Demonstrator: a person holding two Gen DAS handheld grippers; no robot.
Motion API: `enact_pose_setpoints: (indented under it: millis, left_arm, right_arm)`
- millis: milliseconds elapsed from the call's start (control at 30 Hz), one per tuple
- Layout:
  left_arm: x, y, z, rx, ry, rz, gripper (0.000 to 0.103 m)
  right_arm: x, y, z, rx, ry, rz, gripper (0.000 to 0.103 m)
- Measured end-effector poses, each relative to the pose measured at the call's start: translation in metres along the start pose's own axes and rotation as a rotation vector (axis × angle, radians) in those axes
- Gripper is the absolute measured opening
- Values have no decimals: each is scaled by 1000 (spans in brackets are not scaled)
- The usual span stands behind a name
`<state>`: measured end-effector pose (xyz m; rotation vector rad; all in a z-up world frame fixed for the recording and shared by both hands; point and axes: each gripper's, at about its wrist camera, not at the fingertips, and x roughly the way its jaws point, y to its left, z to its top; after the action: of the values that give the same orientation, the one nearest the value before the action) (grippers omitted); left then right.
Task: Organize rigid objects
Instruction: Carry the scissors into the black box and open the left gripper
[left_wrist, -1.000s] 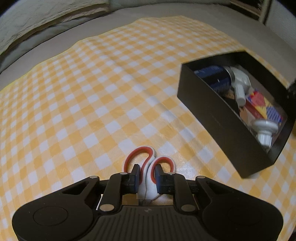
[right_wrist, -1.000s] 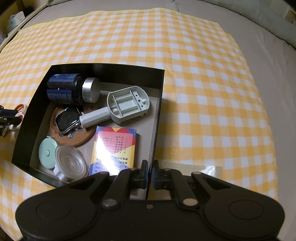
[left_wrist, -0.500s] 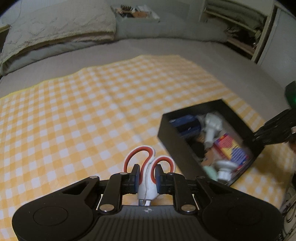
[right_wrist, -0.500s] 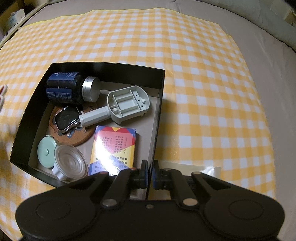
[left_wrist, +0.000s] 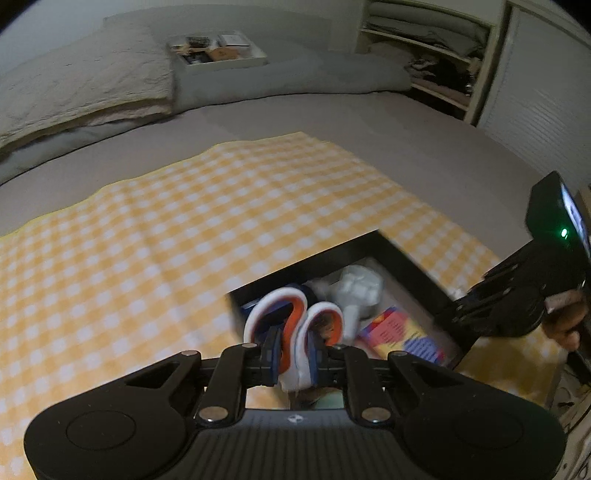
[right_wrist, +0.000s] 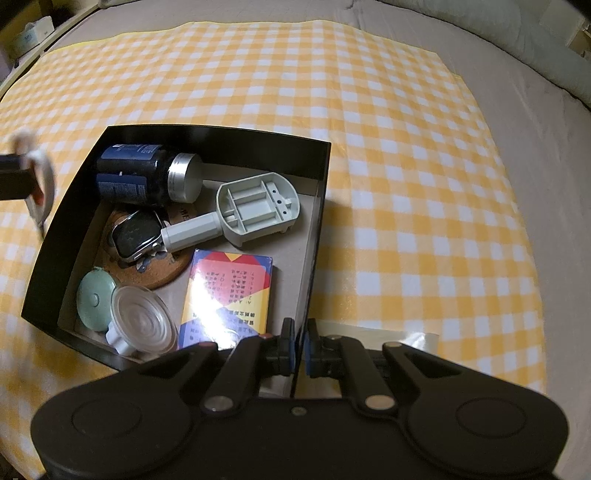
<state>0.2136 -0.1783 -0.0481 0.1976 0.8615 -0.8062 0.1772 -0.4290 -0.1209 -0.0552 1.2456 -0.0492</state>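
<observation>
Scissors (left_wrist: 293, 332) sit bottom centre of the left wrist view, clamped in the left gripper (left_wrist: 293, 363): jaws nearly closed, pads pinching the white plastic neck just below the two red-and-white finger loops, loops pointing away from the camera. Blades are hidden under the gripper body, so can't tell their angle or whether they're shut. In the right wrist view the same scissors show as a blurred smear at the left edge, just outside the box's left wall and clear of the cloth. Handling guess: light, rigid, smooth plastic handle, so some slip or pivot risk in a two-pad pinch; the neck is the sensible hold since it's the narrowest solid part, and the loops would swivel. Sharp tips below mean they could snag the box wall or the cloth on the way down. Box (right_wrist: 325, 177) is black, open-topped, mid-left in the right view, already holding a dark bottle (right_wrist: 144, 173), a grey brush-like handle (right_wrist: 255, 206), a card pack (right_wrist: 227, 299) and small round lids. Right gripper (right_wrist: 299, 347) is bottom centre, jaws almost fully closed on the box's near-right wall, likely steadying it. Box rests on a yellow checked cloth (right_wrist: 406, 166) spread over a grey bed (left_wrist: 369, 122).
</observation>
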Motion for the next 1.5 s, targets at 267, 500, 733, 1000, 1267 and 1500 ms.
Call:
enact_pose_setpoints:
  millis: [267,500,733,1000,1267,1500]
  left_arm:
    - [25,-39,16,54,18,-79,12]
    - [46,-57,11,104,89,-113,12]
    - [62,-64,5,148,129,-105,14]
    - [61,-69,3,153,111,-119,58]
    - [53,-68,1,133,115,-102,94]
    - [45,-67,-2,119,112,-93,101]
  right_arm:
    - [-7,-2,-7,0,-10,20,5]
    - [-9,0,-8,-2,-11,22,5]
    - [-8,0,-8,-3,-12,21,6]
    - [-8,0,-8,-3,-12,21,6]
    - [-8,0,-8,-2,-11,20,6]
    - [-8,0,-9,-2,-11,17,5]
